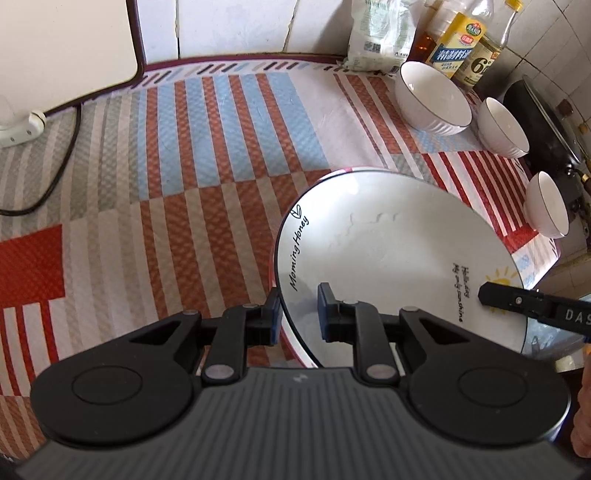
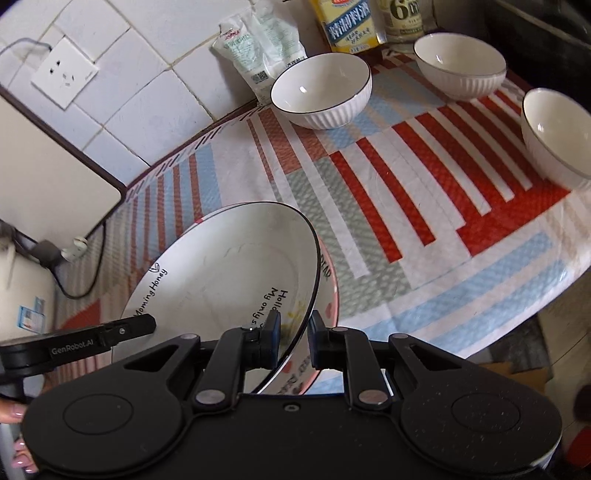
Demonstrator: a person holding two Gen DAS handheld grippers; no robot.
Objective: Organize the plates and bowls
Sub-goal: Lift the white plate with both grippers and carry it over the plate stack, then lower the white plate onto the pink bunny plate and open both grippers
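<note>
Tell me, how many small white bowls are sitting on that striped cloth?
3. One bowl stands by the white bag, a second bowl before the bottles, a third bowl at the cloth's right edge. More may lie outside view.

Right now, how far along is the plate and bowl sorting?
Done: nothing clearly stacked yet. In hand: the left gripper and right gripper both clamp the rim of the Morning Honey plate, over a pink-patterned dish. Left: three white ribbed bowls stand apart, unstacked.

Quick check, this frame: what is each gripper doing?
Left gripper: shut on the plate rim.
Right gripper: shut on the opposite rim of the same plate.
</note>
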